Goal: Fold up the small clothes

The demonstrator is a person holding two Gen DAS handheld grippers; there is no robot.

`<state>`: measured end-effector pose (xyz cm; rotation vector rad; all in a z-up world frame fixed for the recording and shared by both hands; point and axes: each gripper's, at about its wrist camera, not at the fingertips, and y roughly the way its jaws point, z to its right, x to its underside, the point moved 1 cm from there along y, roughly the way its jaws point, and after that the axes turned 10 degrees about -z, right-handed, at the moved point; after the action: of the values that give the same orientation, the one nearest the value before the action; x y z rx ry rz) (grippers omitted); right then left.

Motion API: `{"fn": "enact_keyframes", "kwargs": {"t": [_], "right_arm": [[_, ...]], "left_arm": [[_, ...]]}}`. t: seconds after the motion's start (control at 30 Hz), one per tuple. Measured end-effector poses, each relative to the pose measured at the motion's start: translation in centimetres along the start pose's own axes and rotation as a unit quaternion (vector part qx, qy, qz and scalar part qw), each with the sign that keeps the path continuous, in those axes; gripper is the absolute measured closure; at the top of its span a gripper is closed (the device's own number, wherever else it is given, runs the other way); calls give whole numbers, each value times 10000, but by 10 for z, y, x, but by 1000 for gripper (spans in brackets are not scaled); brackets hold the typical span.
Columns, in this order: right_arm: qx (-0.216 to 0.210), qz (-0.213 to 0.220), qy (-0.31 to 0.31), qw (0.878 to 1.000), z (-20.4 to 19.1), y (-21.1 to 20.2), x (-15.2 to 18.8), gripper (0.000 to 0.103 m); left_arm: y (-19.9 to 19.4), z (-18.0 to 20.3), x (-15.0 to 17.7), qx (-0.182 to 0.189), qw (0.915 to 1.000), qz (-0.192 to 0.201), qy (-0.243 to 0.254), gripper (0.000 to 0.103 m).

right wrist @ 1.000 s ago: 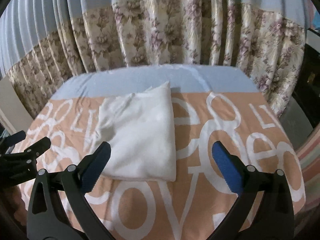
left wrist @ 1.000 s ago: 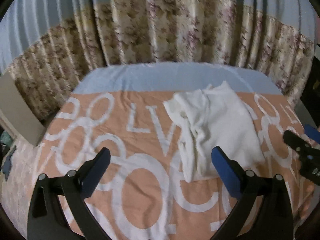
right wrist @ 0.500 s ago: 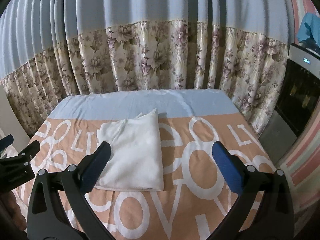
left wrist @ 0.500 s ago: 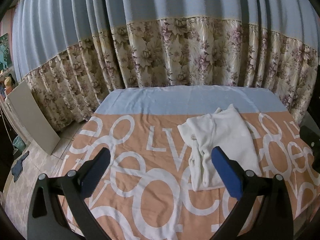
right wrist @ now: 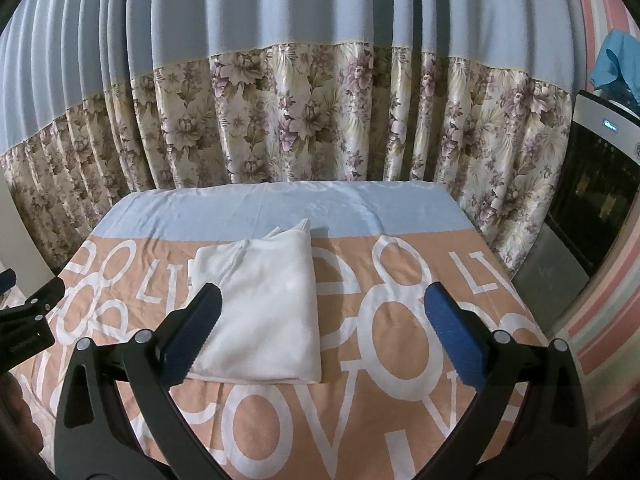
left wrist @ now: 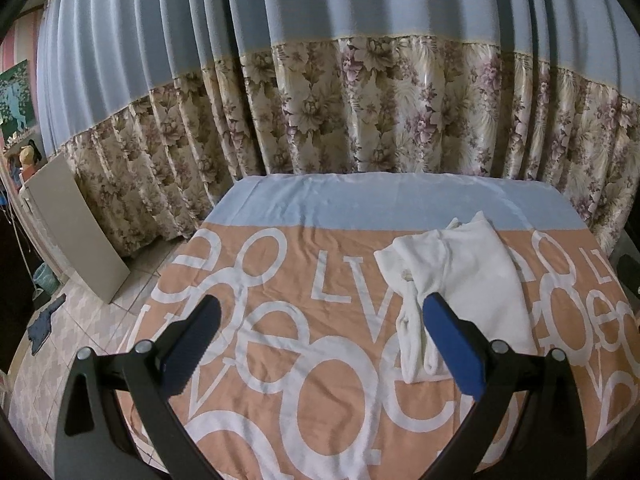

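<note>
A white garment [left wrist: 472, 284] lies folded into a narrow rectangle on a table covered by a peach cloth with white letters [left wrist: 280, 320]. In the left wrist view it sits right of centre, partly behind my right fingertip. My left gripper [left wrist: 320, 344] hangs open and empty, above and short of the table. In the right wrist view the folded garment [right wrist: 268, 308] lies left of centre. My right gripper [right wrist: 320, 340] is open too, holding nothing, back from the cloth. The left gripper's black frame [right wrist: 28, 320] shows at that view's left edge.
A blue and floral curtain [left wrist: 360, 112] hangs right behind the table. A beige board [left wrist: 76, 224] leans at the left over tiled floor [left wrist: 48, 344]. A dark oven-like appliance [right wrist: 600, 184] stands to the right with a blue cloth [right wrist: 616, 64] on top.
Both grippers have pulled back and risen away from the table, so the garment looks smaller and more curtain shows. The garment has stayed put, folded.
</note>
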<state>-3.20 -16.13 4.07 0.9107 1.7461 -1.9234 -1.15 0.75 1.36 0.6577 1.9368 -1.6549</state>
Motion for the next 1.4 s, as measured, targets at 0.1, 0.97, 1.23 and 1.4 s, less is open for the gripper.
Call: {"fn": "enact_keyframes", "kwargs": {"t": [0.1,0.97,1.23,1.4], "right_arm": [[11,21,8,10000,1,0,0,3],[21,21,1,10000,2,1,0,3],[26,19,-24,10000,0,2,0,3],[19,20,-29,10000,-1,2,1,3]], "left_arm": [[0,-1,0,-24,10000,23,-27,2],[2,1,1,-29,10000,-8,-51,2],[2,3,1,-36,10000,2,-58,2],[2,2,2,-31,10000,4,-52,2]]}}
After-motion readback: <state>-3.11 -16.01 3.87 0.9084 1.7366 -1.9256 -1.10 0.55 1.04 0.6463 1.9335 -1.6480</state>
